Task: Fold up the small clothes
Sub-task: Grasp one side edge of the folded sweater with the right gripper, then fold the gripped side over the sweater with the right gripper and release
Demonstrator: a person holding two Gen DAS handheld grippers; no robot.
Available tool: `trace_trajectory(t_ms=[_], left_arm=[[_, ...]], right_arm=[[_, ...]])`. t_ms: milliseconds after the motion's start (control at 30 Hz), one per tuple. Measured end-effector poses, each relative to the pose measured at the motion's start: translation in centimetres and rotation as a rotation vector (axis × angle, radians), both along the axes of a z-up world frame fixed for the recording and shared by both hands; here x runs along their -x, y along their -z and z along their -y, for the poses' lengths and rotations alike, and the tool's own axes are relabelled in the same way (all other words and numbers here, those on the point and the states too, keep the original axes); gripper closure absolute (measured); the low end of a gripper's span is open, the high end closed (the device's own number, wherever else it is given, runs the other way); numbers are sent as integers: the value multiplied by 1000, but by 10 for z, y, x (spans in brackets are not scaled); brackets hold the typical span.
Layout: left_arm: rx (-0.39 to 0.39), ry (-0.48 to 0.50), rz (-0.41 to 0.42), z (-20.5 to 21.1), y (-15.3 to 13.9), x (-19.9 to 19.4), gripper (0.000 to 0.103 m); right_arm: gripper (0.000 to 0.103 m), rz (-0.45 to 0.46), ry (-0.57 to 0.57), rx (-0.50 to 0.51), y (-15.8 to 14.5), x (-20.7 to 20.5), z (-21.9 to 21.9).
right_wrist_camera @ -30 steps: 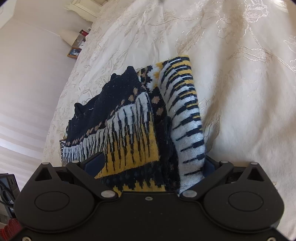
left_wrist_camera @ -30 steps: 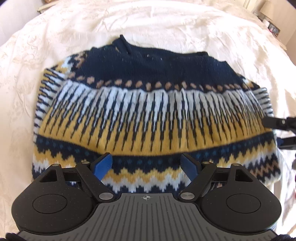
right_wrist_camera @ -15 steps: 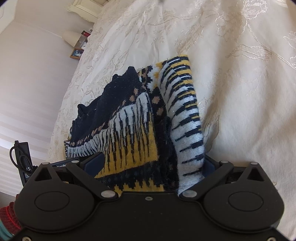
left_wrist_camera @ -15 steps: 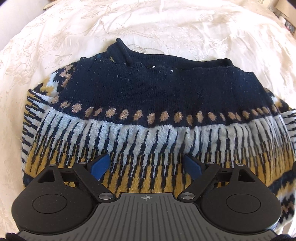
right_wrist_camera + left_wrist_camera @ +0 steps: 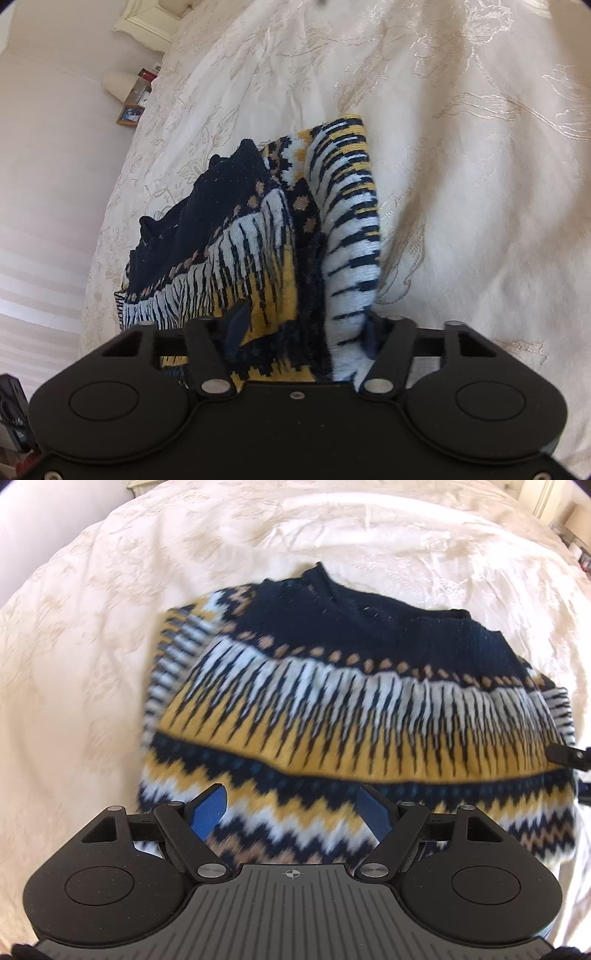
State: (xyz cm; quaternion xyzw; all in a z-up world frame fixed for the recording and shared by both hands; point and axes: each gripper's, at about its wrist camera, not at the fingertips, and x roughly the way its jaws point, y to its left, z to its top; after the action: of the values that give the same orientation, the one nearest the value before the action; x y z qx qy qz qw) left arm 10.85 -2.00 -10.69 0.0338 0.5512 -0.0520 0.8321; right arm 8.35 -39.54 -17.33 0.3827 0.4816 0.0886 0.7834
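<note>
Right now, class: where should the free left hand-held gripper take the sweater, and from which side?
Take the left side edge, coming in from the bedspread: the sweater lies flat, its right edge already in the right hand-held gripper.

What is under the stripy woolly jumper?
The navy, yellow and white knitted jumper lies on a cream embroidered bedspread, which shows all around it. Anything directly beneath the jumper is covered.

A folded navy, white and mustard patterned knitted sweater (image 5: 280,258) is clamped at its edge between the black right gripper (image 5: 301,332) fingers, seemingly several layers thick. It is seen over a cream embroidered bedspread (image 5: 461,147).
</note>
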Motion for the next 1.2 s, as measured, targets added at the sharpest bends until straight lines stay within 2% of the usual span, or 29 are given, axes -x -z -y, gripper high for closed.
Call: trace_trajectory(t_ms=[33,400,633,767,933,1067,1133,1200], left_arm=[[2,-2,-4,-6,-1,5,26],[60,-17,-24,-60,-22,35,26],[100,13,-14,-93,-29,35,26],[124,18,-7,-117,-33,34,26],[130,19,-7,-145,-32,31,26],[130,8,-18,-168,-29,30,26],[129,4,-21,-177,-27,31,26],[129,-3,-25,-186,-25,31,26]], right_arm=[[61,-6,9,-9,-1,1,0],[63,17,21,152,-59,-6,-48],[65,89,-28,182,-112,-14,-102],[66,124,-71,185,-131,-21,-146],[66,152,-142,160,-133,-36,-213],[68,116,-208,158,-113,-54,-263],[81,90,-232,142,-101,-59,-284],[81,62,-255,160,-89,-63,-302]])
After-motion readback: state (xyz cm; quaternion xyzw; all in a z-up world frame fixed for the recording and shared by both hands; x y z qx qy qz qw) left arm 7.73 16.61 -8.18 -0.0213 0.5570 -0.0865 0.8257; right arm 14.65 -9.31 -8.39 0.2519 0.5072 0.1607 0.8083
